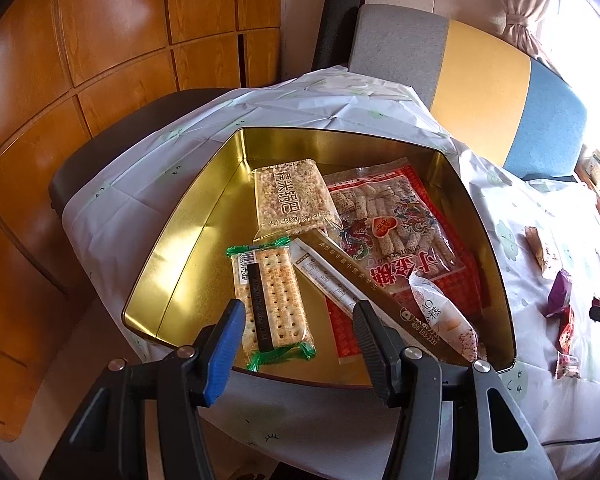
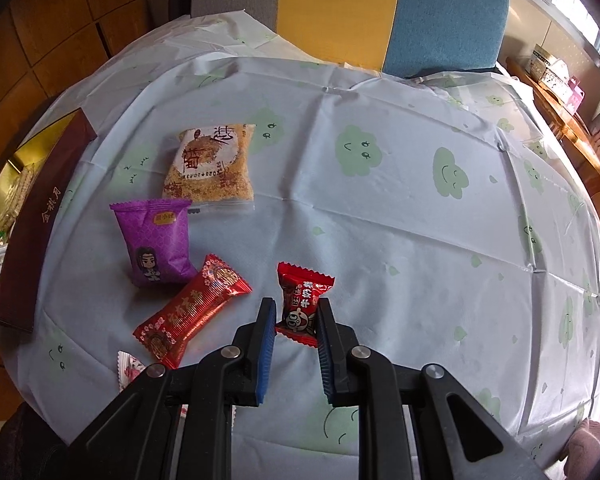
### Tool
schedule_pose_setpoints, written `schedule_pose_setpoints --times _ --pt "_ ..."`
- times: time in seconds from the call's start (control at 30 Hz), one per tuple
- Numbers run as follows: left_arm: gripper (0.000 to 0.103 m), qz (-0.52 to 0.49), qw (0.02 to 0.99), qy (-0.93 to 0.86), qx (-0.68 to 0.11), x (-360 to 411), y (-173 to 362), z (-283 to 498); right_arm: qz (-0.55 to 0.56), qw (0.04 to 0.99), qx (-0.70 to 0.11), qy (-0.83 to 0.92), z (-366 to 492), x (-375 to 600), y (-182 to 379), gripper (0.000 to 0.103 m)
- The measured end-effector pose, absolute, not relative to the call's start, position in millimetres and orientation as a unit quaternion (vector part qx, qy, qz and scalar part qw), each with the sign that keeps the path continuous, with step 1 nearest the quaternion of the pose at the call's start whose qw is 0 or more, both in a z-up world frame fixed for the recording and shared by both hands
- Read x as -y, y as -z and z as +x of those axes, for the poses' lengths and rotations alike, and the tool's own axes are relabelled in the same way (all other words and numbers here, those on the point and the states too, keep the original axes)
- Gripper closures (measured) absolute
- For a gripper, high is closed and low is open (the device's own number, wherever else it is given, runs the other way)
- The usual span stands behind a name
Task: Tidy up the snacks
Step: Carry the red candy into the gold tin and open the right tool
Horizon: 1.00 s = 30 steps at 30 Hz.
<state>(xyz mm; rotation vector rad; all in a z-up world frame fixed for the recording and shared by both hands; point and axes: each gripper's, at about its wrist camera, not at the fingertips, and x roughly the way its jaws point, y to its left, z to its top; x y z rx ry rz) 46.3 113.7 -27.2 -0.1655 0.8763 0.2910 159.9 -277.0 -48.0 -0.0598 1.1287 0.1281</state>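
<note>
Cloud-print tablecloth [image 2: 380, 208] beneath us; our right gripper [image 2: 296, 316] pinches the red milk candy [image 2: 302, 300], our left gripper [image 1: 300, 320] spread and empty over the gold tin [image 1: 204, 216]. Next we likely carry it there.

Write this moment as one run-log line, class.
right tongs: shut on small red candy | left tongs: open, empty, over gold tin | loose snacks: purple packet, long red packet

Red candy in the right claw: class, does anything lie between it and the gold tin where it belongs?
Yes. The red candy, in the right claw, must pass the long red packet and purple packet, then clear the gold tin's brown wall.
</note>
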Motion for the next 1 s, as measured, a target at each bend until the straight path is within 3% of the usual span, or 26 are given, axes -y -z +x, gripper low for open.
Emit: schedule_pose_setpoints --times 0.57,1.0 --pt "0.046 -0.086 0.886 -0.160 -0.426 -127.7 31.0 42.5 -0.013 0.859 -0.450 -0.246 141.4 133.3 -24.2 0.083" --pt "0.046 -0.094 0.886 -0.169 -0.421 -145.0 34.0 37.2 -0.001 0.813 -0.469 -0.344 160.7 3.9 -0.6 0.081"
